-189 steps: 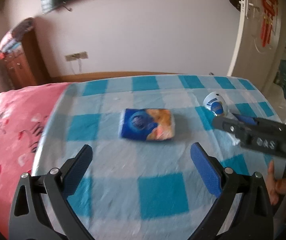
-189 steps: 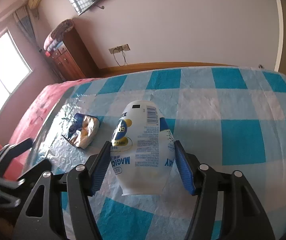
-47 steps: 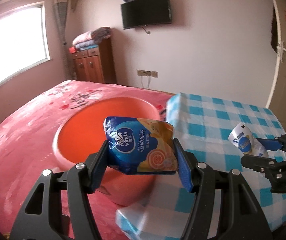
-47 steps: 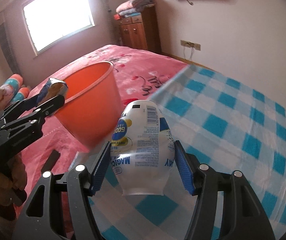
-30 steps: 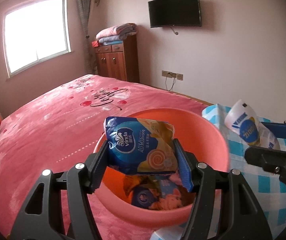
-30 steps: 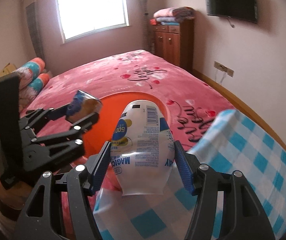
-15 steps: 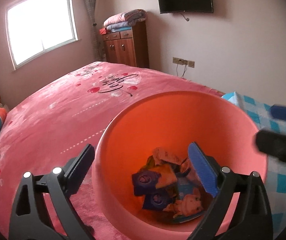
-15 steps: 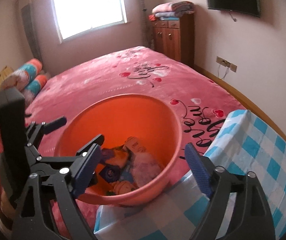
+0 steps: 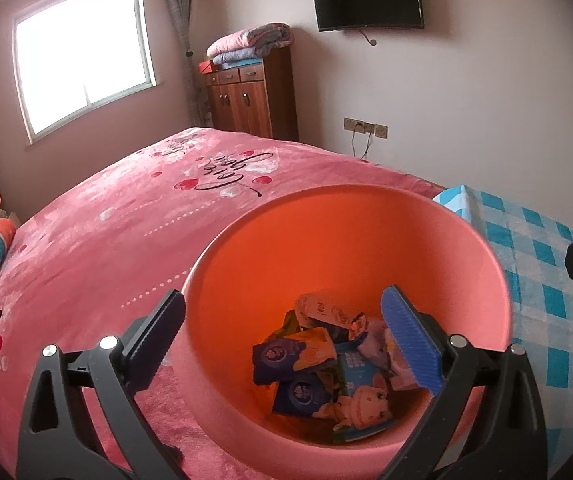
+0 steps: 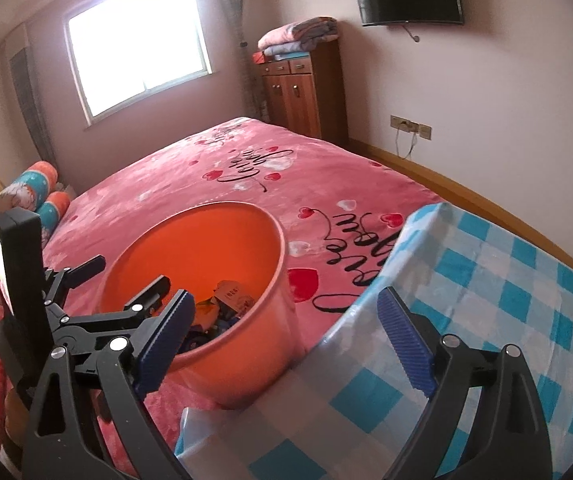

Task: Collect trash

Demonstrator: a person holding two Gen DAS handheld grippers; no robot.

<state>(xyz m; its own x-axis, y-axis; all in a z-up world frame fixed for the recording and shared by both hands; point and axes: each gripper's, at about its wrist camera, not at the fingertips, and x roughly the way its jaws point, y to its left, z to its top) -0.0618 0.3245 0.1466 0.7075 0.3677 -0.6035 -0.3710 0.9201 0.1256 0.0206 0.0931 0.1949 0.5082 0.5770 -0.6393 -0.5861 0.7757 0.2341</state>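
Over the orange bucket (image 9: 498, 292) on the pink bed (image 9: 126, 216), the left gripper (image 9: 282, 340) pointed down, jaws opening, nothing between them. Wrappers (image 9: 318, 364) lay heaped at the bottom, some hidden behind its blue pad. Beside the bucket, the right gripper (image 10: 286, 336) was opening too, empty, above the checked cloth (image 10: 506, 300); its view showed only a corner of the trash.

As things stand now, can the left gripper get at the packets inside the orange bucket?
Probably yes. The left gripper, its jaws opening and empty, sits just above the orange bucket, whose open mouth leaves the packets at the bottom uncovered; they lie deep, though.
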